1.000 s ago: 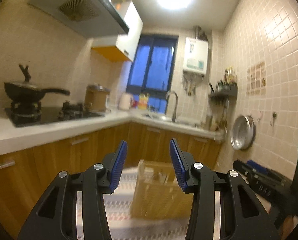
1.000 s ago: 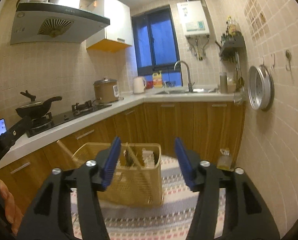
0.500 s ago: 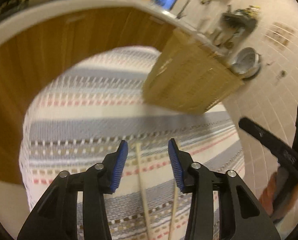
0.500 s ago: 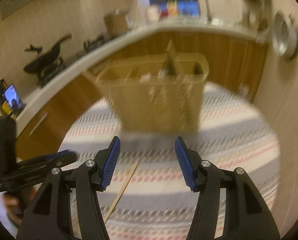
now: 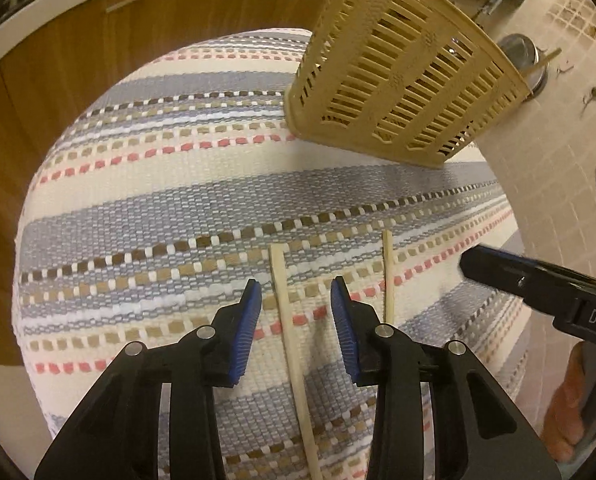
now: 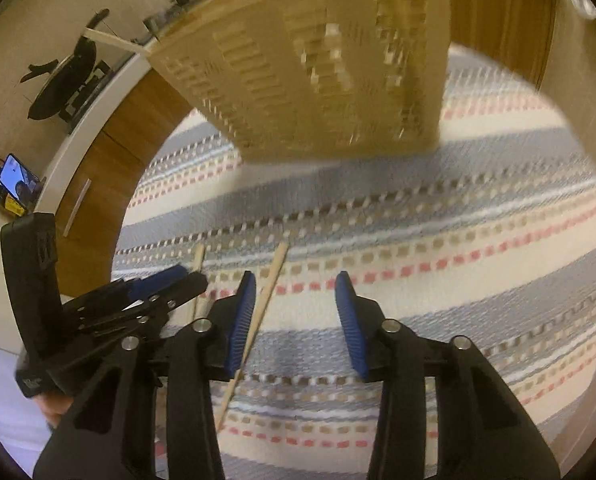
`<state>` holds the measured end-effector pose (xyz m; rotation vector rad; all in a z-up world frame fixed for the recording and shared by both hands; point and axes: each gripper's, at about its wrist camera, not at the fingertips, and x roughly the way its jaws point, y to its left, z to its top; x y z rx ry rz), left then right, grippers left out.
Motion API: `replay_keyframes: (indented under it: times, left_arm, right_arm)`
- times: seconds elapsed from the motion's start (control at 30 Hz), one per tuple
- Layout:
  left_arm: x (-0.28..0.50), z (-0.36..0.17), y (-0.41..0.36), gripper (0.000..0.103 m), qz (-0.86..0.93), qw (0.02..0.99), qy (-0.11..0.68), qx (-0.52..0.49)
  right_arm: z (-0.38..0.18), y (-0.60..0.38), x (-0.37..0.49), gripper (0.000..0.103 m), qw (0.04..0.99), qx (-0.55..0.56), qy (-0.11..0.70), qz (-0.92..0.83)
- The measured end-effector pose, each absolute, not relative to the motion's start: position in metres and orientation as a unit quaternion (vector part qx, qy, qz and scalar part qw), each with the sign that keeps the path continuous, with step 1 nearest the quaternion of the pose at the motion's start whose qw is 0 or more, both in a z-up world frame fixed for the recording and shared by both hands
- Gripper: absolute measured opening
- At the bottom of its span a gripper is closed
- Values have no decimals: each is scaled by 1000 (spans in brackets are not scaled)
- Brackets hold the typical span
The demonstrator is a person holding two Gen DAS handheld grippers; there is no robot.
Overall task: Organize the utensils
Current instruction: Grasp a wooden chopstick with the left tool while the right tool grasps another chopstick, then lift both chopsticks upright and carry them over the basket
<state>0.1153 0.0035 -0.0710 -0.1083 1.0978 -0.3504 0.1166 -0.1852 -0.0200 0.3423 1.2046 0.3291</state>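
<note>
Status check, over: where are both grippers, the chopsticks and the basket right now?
Left gripper open, straddling one chopstick. Right gripper open, second chopstick by its left finger. Both chopsticks flat on striped mat, basket beyond. Path unobstructed.

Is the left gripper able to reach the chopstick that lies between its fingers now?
Probably yes: the left gripper is open and the chopstick lies bare on the striped mat between its jaws.

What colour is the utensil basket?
Beige, slatted plastic basket, sharpest in the left wrist view.
</note>
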Motion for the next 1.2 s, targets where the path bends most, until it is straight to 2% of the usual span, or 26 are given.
replay_keyframes:
  times: [0.13,0.27,0.33,0.6,0.8,0.87,0.97,1.2]
  left_arm:
    - [114,-73,-18,31,-154,847,509,11]
    - [110,-77,-28,6,-126,858,494,63]
    - [109,-74,-24,3,-133,859,493,49]
    - [113,-69,12,3,-155,863,480,-36]
    - [110,-65,31,4,-159,863,476,-54]
    - [110,-66,32,4,-162,863,476,-56]
    - [109,-67,32,4,-169,862,474,-58]
    - [105,-60,34,4,-176,871,454,-70]
  right_arm:
    - [-27,-177,126,36,785,157,583,139]
    - [-33,-167,131,36,782,152,591,122]
    - [-36,-157,134,36,781,145,597,115]
    - [-47,-114,140,36,783,85,609,94]
    - [-49,-89,140,26,785,31,614,72]
    - [-51,-79,139,16,789,4,611,60]
    - [-52,-66,136,9,792,-23,607,57]
    - [-54,-70,133,4,798,-14,598,77]
